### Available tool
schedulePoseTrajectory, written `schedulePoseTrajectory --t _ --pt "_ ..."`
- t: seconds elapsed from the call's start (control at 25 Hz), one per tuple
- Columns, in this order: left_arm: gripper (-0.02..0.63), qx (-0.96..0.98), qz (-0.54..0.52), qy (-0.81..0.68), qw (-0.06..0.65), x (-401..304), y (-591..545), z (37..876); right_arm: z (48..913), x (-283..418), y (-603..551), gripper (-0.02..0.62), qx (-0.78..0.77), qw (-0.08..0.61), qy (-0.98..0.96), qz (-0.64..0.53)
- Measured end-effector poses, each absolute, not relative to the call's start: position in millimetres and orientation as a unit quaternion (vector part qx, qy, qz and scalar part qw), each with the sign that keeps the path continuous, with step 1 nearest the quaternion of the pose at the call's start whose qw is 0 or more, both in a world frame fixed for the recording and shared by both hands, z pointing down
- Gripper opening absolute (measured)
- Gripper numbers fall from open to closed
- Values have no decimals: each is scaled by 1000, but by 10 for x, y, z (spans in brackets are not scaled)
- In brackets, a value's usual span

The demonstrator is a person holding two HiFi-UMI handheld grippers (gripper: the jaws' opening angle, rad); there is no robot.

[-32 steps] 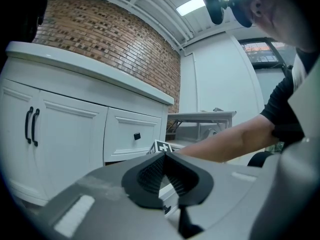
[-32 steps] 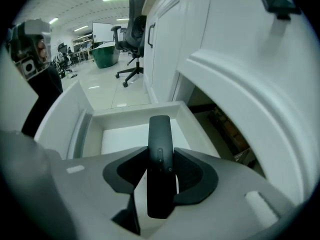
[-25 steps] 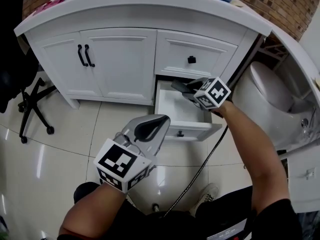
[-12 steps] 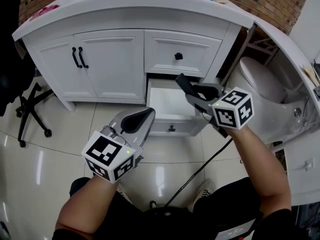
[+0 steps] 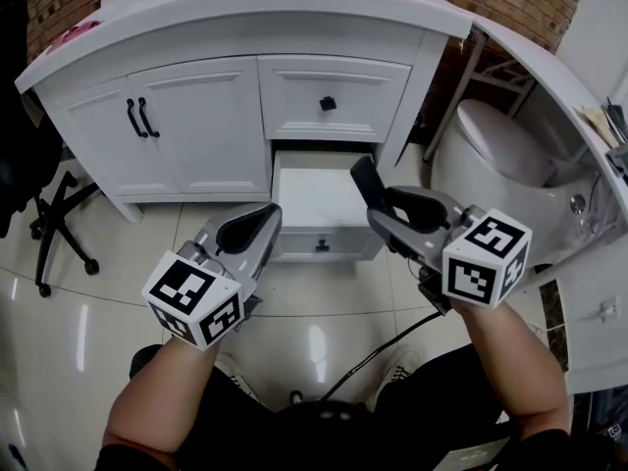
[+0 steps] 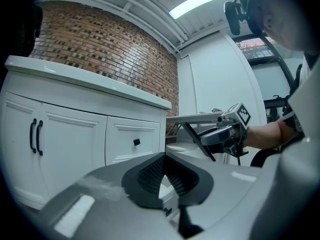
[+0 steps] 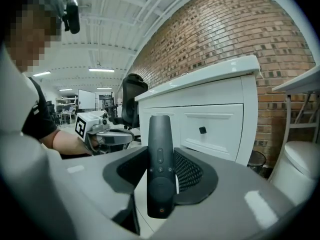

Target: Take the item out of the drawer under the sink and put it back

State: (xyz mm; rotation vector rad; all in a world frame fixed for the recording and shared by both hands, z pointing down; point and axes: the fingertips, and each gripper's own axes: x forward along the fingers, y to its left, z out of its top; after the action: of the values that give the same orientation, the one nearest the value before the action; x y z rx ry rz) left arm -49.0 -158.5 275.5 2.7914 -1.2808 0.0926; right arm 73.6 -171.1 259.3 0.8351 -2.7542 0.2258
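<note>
The white lower drawer (image 5: 294,244) of the sink cabinet stands pulled open, and its inside looks bare. My right gripper (image 5: 392,214) hovers above and in front of the drawer's right side, shut on a slim black remote control (image 5: 364,184). In the right gripper view the remote (image 7: 160,159) stands lengthwise between the pads, buttons facing the camera. My left gripper (image 5: 265,220) hangs to the left of the drawer front with its jaws shut and nothing in them. The left gripper view shows its dark pads (image 6: 150,174) and, further right, the right gripper (image 6: 220,134) carrying the remote (image 6: 197,141).
Above the open drawer is a shut drawer with a black knob (image 5: 328,103), and a double cabinet door (image 5: 186,126) lies left of it. A toilet (image 5: 500,155) stands at the right. An office chair (image 5: 59,214) is at the left. A black cable (image 5: 383,341) trails over the tiled floor.
My right gripper has lifted out of the drawer with the remote and drawn back toward me and to the right. The left gripper has kept its place.
</note>
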Motion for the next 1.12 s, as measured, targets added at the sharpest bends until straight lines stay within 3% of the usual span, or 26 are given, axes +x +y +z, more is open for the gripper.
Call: schedulePoseTrajectory --t 0.44,1.12 --pt "6 911 39 -410 34 -402 -1577 2777 3068 904 -1553 169 298 156 -935 109" --pt "6 912 46 -407 29 -373 -1569 2787 3026 943 -1629 169 309 141 -934 110"
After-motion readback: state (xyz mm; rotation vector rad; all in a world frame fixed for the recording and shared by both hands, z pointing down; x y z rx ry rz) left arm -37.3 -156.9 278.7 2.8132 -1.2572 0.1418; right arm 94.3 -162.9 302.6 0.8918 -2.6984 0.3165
